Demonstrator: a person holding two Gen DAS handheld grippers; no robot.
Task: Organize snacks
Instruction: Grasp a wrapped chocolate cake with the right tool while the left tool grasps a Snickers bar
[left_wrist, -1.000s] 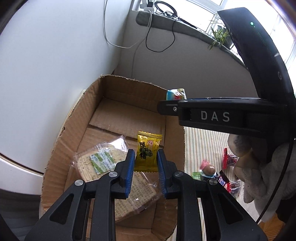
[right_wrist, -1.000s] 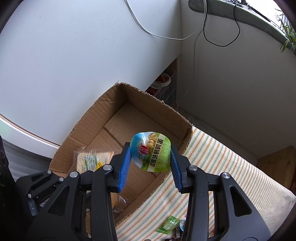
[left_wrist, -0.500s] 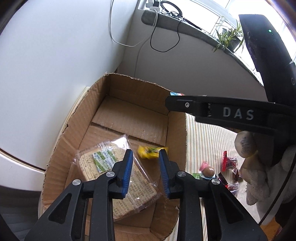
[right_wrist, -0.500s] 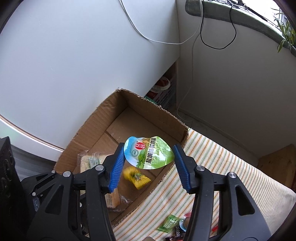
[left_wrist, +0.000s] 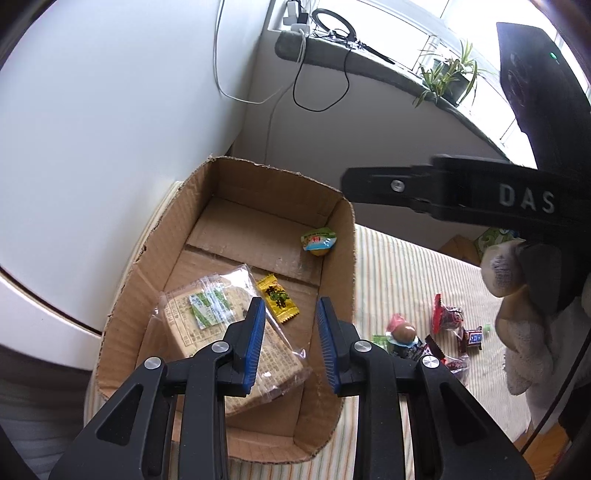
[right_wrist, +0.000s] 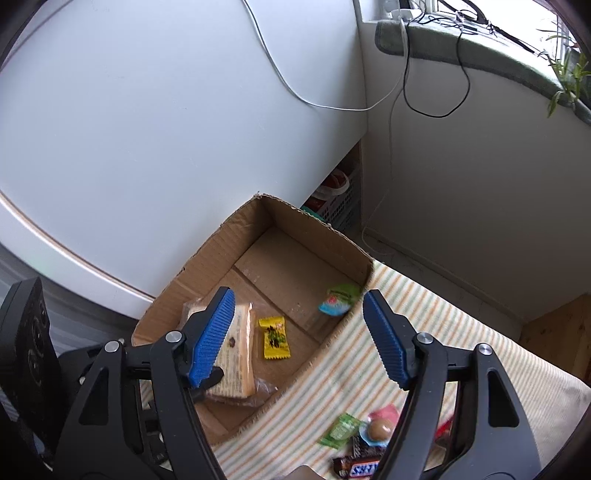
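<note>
Since the earlier frames, the yellow candy (left_wrist: 277, 298) and green egg pouch (left_wrist: 318, 241) have dropped into the cardboard box (left_wrist: 159, 243). The right gripper (right_wrist: 301, 336), its jaws just widening, stands apart and empty. The left gripper (left_wrist: 290, 345) also gapes slightly, holding nothing.

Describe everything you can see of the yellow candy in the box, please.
The yellow candy is a small flat packet in shiny yellow wrap with crimped, zigzag ends and dark print with some green in the middle. It looks sealed. It lies flat on the floor of the cardboard box, a little askew, right beside the clear bag of crackers; whether they touch is unclear. No tool touches it; it lies free.
</note>
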